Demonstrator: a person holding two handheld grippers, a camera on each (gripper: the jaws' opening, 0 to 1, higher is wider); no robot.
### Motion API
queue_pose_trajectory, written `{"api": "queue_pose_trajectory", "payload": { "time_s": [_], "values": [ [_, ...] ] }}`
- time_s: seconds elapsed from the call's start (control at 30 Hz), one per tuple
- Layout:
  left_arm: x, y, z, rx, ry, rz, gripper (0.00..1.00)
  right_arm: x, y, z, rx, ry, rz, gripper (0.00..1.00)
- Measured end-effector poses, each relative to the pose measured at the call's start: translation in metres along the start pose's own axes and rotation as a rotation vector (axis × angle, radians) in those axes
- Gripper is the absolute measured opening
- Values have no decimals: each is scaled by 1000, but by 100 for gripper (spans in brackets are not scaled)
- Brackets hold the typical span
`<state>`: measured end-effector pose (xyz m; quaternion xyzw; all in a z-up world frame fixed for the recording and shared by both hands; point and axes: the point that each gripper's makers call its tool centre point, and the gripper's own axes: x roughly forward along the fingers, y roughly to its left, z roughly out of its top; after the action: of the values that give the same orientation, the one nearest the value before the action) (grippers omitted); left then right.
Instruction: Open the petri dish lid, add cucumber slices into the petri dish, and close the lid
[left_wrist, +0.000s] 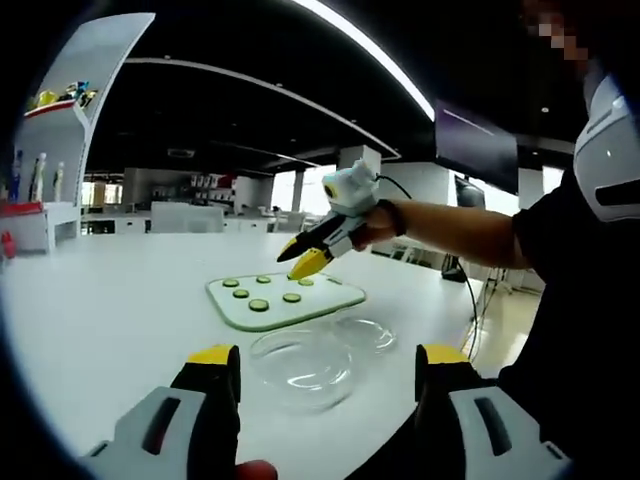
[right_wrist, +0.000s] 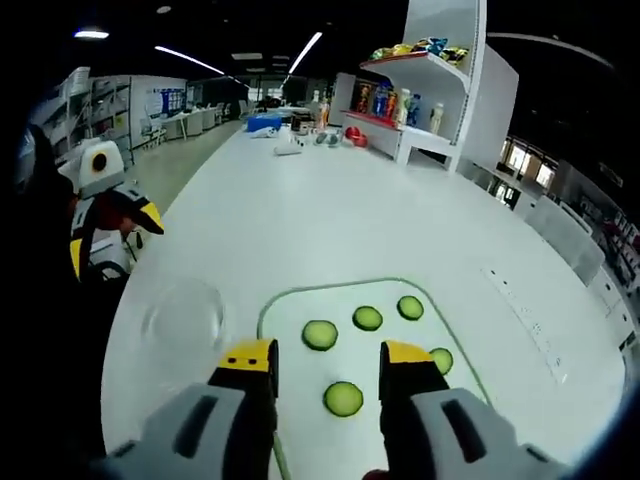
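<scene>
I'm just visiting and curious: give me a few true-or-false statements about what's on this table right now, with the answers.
1. Cucumber slices lie on a white cutting board. True.
2. The petri dish already holds slices. False: it looks empty.
3. The right hand-held gripper is clamped on a slice. False: its jaws stand open above the board, holding nothing.
4. The left hand-held gripper is open, facing the dish. True.
5. The dish sits on the board. False: it rests on the table beside it.
</scene>
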<state>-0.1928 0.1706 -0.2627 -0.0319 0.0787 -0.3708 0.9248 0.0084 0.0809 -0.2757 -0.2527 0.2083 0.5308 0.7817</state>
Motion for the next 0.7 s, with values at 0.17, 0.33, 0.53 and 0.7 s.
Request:
{"api": "queue_pose_trajectory", "payload": {
  "time_s": [0.17,0.33,0.53,0.7],
  "values": [
    [2,-4,-4,5,16,-13,71,11,-15,0,12,22,0,38],
    [1,-4,-8,4,27,-14,71,23,-28,-2,4,59,-4,32],
    [0,-6,-15,-9,43,-29,71,37,-45,2,6,82,-24,31],
    [-1,-7,-15,-9,44,-41,71,49,-56,0,14,111,-17,30]
  ]
}}
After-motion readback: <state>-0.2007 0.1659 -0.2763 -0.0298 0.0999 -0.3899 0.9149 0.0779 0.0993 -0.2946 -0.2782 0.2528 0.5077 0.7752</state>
